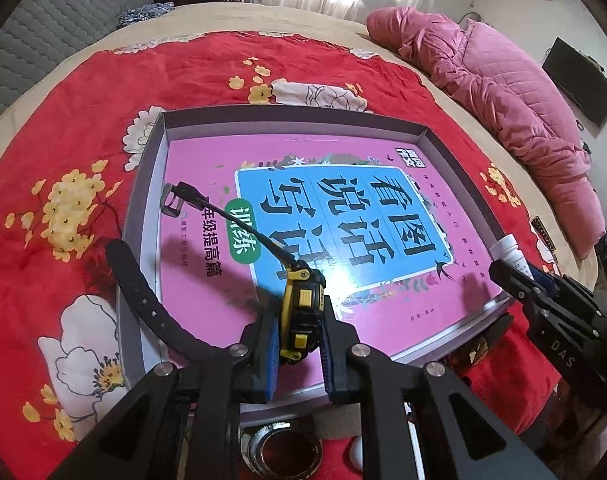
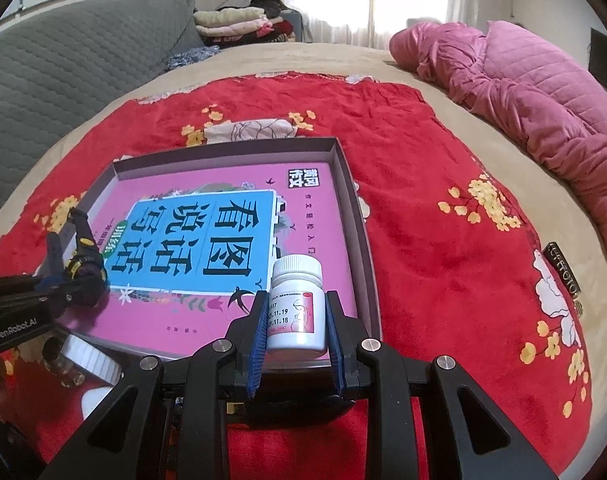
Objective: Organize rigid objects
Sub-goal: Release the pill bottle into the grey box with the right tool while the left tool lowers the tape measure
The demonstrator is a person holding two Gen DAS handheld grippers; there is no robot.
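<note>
A shallow grey box (image 1: pixel 155 184) (image 2: pixel 359 216) lies on the red flowered blanket, with a pink and blue book (image 1: pixel 343 216) (image 2: pixel 191 248) flat inside it. My left gripper (image 1: pixel 299 320) is shut on a black and yellow wristwatch (image 1: pixel 299 312), held over the box's near left part; its straps stick out left and forward. In the right wrist view the watch (image 2: pixel 85 268) shows at the left edge. My right gripper (image 2: pixel 297 320) is shut on an upright white pill bottle (image 2: pixel 297 308) with a pink label, over the box's near right corner. The bottle's cap (image 1: pixel 507 246) peeks into the left wrist view.
A round metal-rimmed object (image 1: pixel 281 450) and a white ribbed lid (image 2: pixel 89 356) lie on the blanket just in front of the box. A pink quilted coat (image 2: pixel 523 92) lies at the far right. A grey sofa (image 2: pixel 63 60) and folded clothes (image 2: pixel 235 20) stand behind the bed.
</note>
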